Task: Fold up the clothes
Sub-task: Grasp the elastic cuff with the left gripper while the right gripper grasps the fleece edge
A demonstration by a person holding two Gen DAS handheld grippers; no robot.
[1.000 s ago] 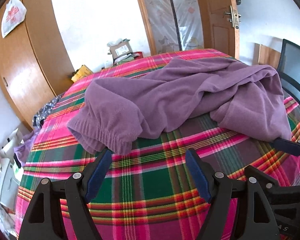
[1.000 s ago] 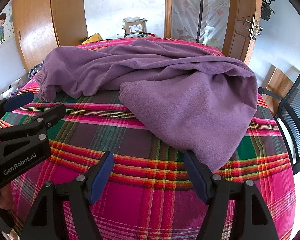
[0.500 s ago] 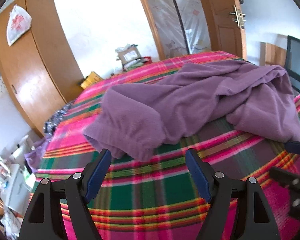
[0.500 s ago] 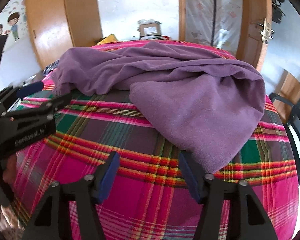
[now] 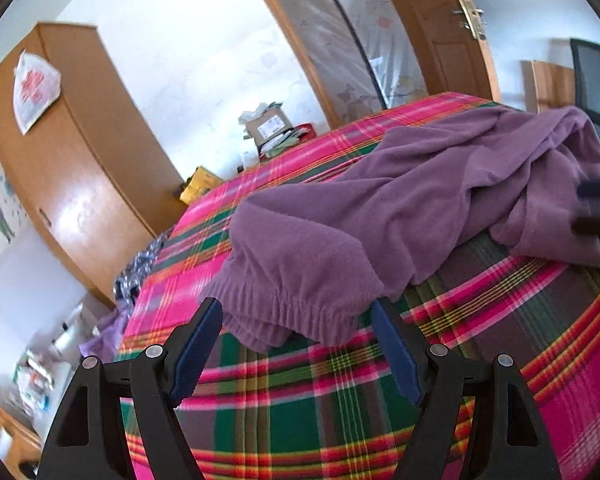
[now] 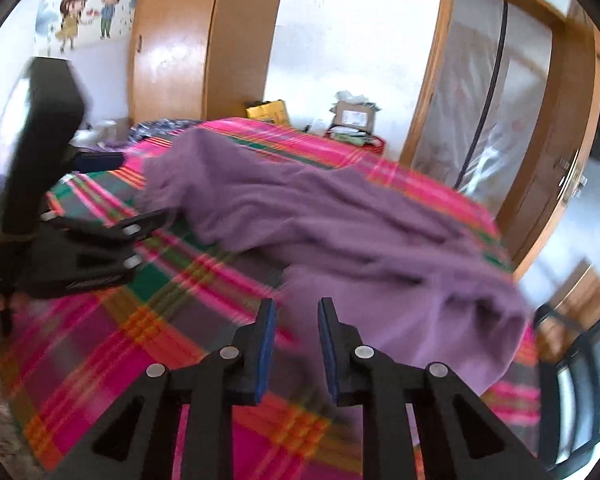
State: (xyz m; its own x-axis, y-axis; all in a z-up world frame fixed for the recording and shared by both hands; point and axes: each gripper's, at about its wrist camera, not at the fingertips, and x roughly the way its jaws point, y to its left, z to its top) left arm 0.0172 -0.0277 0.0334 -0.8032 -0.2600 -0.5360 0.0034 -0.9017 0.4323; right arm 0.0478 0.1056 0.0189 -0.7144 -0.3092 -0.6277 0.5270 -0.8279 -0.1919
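Everything is placed here against the bed (image 5: 500,360), which is covered in a pink, green and red plaid.

Left of the bed, in the left wrist view, a wooden wardrobe (image 5: 72,184) stands against the wall with a white bag (image 5: 34,90) on its top corner. A yellow packet (image 5: 200,186) and a cardboard box (image 5: 268,128) sit past the bed's far edge, in front of the white wall.

At the bed's near left, the left gripper (image 5: 296,344) has its jaws wide apart. The elastic cuff of the purple fleece garment (image 5: 340,240) lies just beyond the tips of its blue pads, and nothing is pinched between them. From the right wrist view the same gripper (image 6: 140,224) shows at the bed's left side, blurred, its tip near the garment's left end.

The garment (image 6: 340,216) lies crumpled across the middle of the bed, running from the cuffed end at the left to a broad bunched part at the right.

At the bed's near right, the right gripper (image 6: 296,336) has its jaws closing to a narrow gap. The garment's near edge lies right at the pad tips, but the blur hides whether fabric sits between them.

Right of the bed stand a wooden door (image 6: 556,184) and a black chair (image 6: 572,360).
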